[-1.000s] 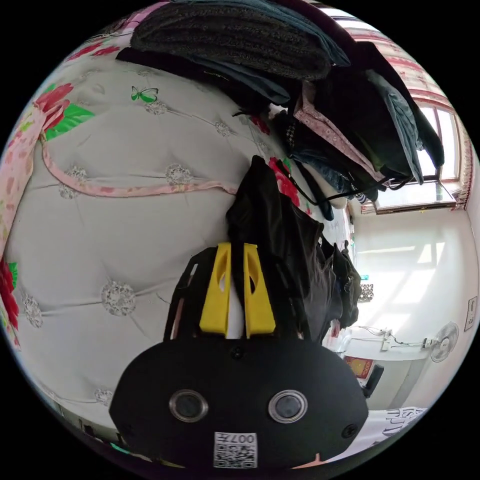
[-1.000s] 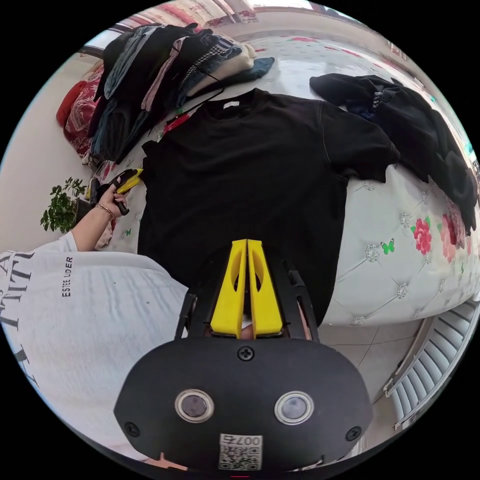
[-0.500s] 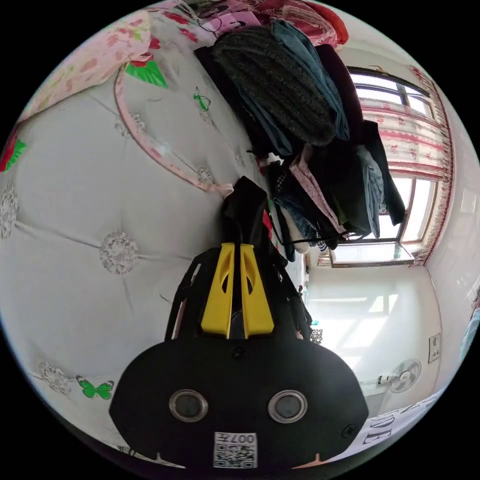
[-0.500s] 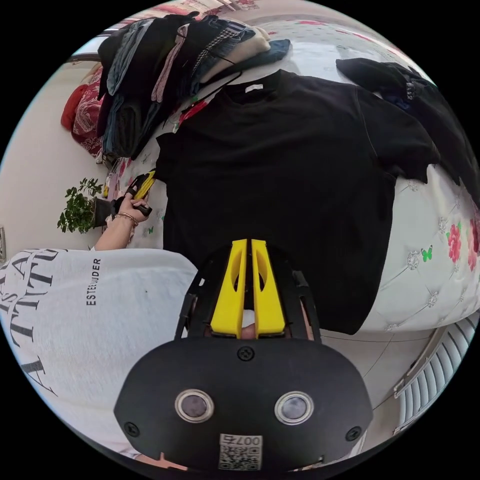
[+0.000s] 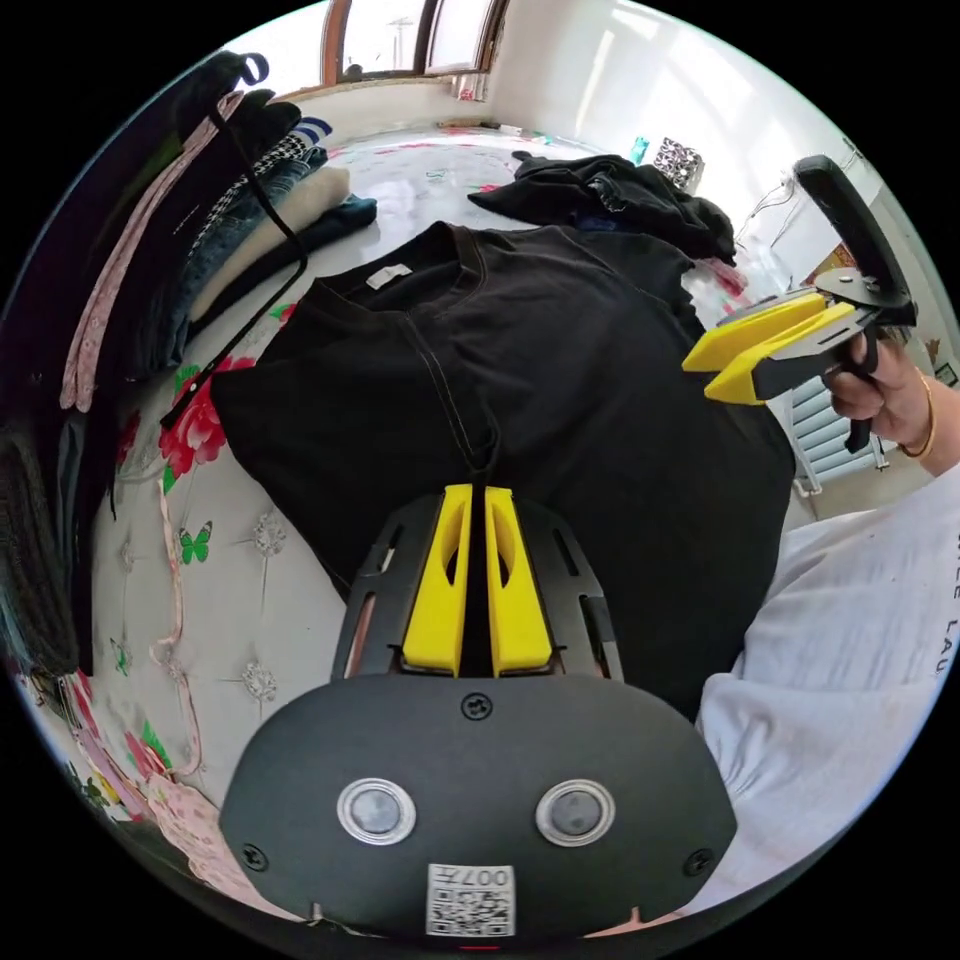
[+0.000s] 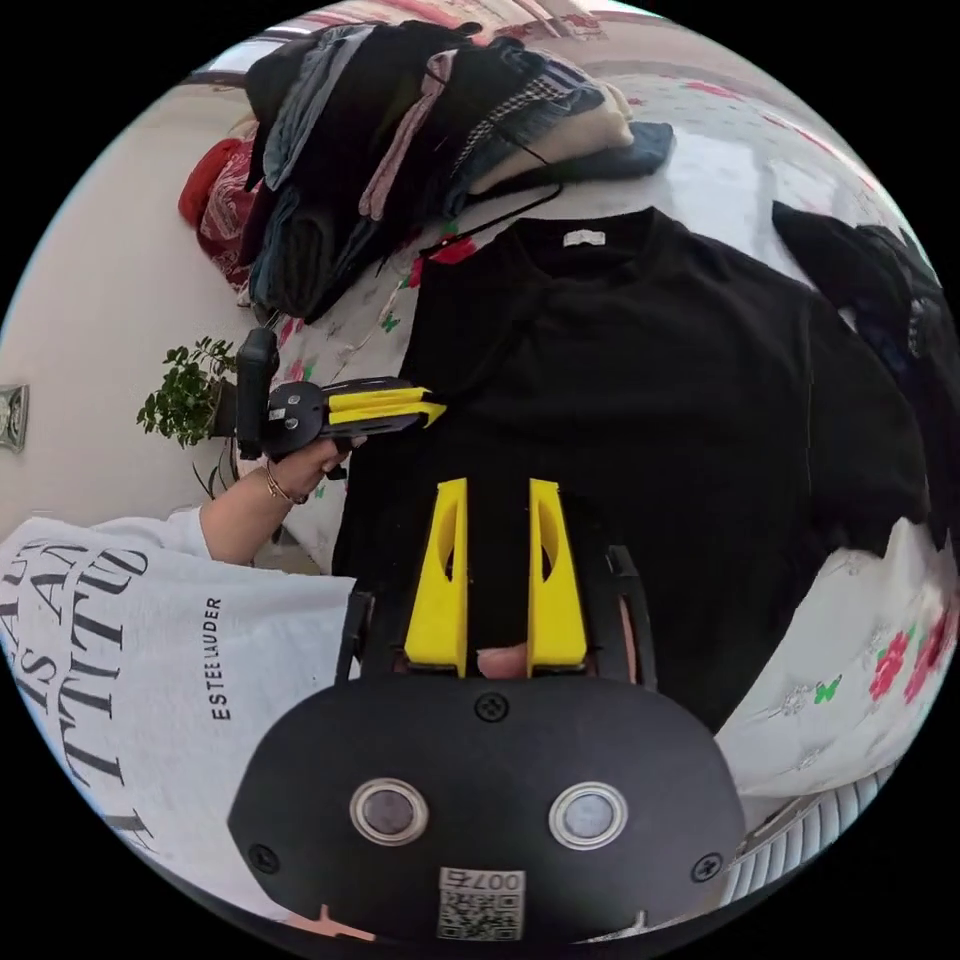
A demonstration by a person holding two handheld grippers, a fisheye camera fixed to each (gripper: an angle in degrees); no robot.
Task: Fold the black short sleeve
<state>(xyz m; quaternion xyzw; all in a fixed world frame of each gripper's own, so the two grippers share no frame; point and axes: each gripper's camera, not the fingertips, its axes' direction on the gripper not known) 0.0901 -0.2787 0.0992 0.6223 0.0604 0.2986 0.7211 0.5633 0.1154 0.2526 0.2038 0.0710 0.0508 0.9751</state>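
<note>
The black short sleeve shirt (image 5: 560,380) (image 6: 680,400) lies flat on the bed, collar away from me. One sleeve is folded in over the chest. In the left gripper view my left gripper (image 5: 470,490) is shut on that sleeve's edge, where a seam runs into the jaw tips. The right gripper view has the left gripper (image 6: 435,408) held by a hand over the shirt's side. My right gripper (image 6: 497,485) is open above the lower part of the shirt with nothing between its jaws. It also hangs over the shirt in the left gripper view (image 5: 703,380).
A tall pile of folded clothes (image 5: 200,200) (image 6: 400,130) sits beside the shirt's collar. A heap of dark clothes (image 5: 610,195) (image 6: 900,290) lies on the far side. The floral bed cover (image 5: 230,560) (image 6: 850,650) surrounds the shirt. A potted plant (image 6: 185,400) stands by the wall.
My left gripper has carried the sleeve from the bed's side in over the shirt's chest. My right gripper has opened and let go of the hem.
</note>
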